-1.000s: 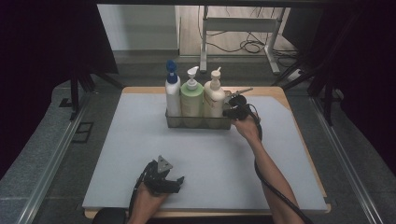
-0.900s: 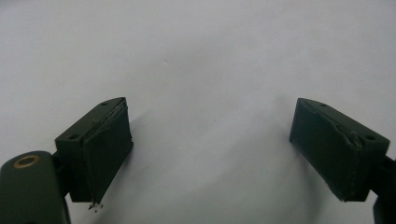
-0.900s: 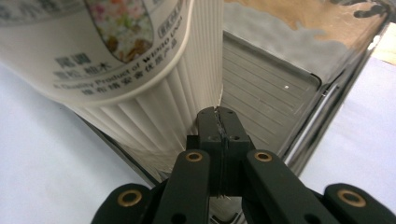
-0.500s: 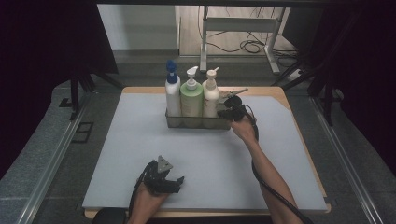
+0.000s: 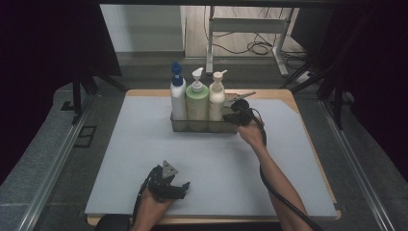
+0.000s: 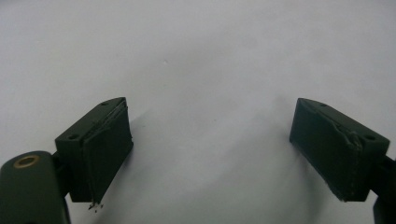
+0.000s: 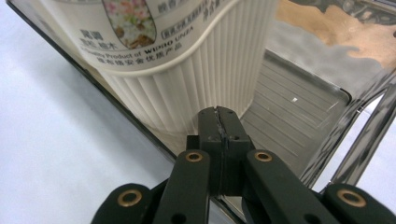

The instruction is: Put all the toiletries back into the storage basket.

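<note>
Grey-matted bench (image 5: 308,159), wooden rim showing at the far edge; carries everything below

Clear plastic tray (image 5: 202,126), set at the far middle of the bench, long side across; ribbed floor bare at its right end (image 7: 289,107)

Three pump bottles standing upright in the tray, side by side and touching or nearly so: white bottle with blue pump (image 5: 177,98) at the left, green bottle (image 5: 197,103) in the middle, cream bottle (image 5: 217,101) at the right, with ribbed lower body and printed label (image 7: 187,79)

Right gripper (image 5: 230,109), at the tray's right end, fingers clenched flat together (image 7: 218,116), tips right at the cream bottle's ribbed base, low by the tray's near wall; cannot tell whether the thin wall is pinched between them or nothing is held

Left gripper (image 5: 180,185), resting near the front edge of the bench, well apart from the tray; fingers (image 6: 105,140) spread wide, released, nothing between them

Handling note, as a judgement: step in hand looks like nudging or seating the cream bottle in its row. Keep contact low on the ribbed base, never up near the pump, to avoid tipping. Press slowly and level, toward the green bottle. Watch the tray for sliding on the mat; bring the idle left gripper up to steady its left end if it creeps
</note>
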`<state>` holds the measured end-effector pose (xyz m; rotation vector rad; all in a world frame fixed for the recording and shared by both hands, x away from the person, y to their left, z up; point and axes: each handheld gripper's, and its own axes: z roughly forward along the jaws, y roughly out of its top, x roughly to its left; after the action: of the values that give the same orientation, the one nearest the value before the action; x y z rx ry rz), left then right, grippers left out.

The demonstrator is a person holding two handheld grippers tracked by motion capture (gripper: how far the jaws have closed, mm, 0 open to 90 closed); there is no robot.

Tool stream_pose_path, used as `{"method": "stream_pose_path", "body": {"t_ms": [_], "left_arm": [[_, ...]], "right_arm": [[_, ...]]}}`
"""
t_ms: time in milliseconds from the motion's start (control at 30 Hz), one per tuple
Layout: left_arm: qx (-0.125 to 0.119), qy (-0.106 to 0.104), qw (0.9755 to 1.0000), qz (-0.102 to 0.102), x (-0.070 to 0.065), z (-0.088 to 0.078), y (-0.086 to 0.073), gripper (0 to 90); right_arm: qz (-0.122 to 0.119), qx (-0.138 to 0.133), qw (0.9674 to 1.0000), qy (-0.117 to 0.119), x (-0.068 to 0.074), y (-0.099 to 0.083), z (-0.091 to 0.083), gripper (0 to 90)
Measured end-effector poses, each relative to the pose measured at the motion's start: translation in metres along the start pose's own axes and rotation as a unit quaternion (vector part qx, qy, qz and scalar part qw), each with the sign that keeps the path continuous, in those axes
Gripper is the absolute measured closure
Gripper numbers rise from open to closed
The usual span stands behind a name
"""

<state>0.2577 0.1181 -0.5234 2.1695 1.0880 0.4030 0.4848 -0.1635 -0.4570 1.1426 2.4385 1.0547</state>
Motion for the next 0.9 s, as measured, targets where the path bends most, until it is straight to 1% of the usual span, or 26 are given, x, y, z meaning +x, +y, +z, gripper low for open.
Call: {"method": "stream_pose_path", "body": {"t_ms": [333,500,633,733,767,900], "left_arm": [[0.0,0.0,1.0,0.0,0.0,0.0,0.0,12.3],[0.0,0.0,1.0,0.0,0.0,-0.0001,0.0,12.3],[0.0,0.0,1.0,0.0,-0.0001,0.0,0.0,12.3],[0.0,0.0,1.0,0.0,-0.0001,0.0,0.0,12.3],[0.0,0.0,1.0,0.0,-0.0001,-0.0001,0.0,12.4],[-0.001,0.0,1.0,-0.001,-0.0002,0.0,0.0,12.3]], "right_arm": [[-0.006,-0.003,1.0,0.004,0.0034,0.0019,-0.0019,89.9],[-0.003,-0.003,1.0,0.005,0.0025,0.0016,-0.0019,89.1],[-0.003,-0.002,1.0,-0.002,0.0015,0.0025,-0.0023,86.4],[0.005,-0.005,0.9999,-0.014,-0.0008,0.0046,-0.0021,86.2],[0.009,-0.005,0.9998,-0.018,-0.0021,0.0058,-0.0014,86.4],[0.015,0.001,0.9995,-0.026,-0.0046,0.0082,0.004,87.0]]}}
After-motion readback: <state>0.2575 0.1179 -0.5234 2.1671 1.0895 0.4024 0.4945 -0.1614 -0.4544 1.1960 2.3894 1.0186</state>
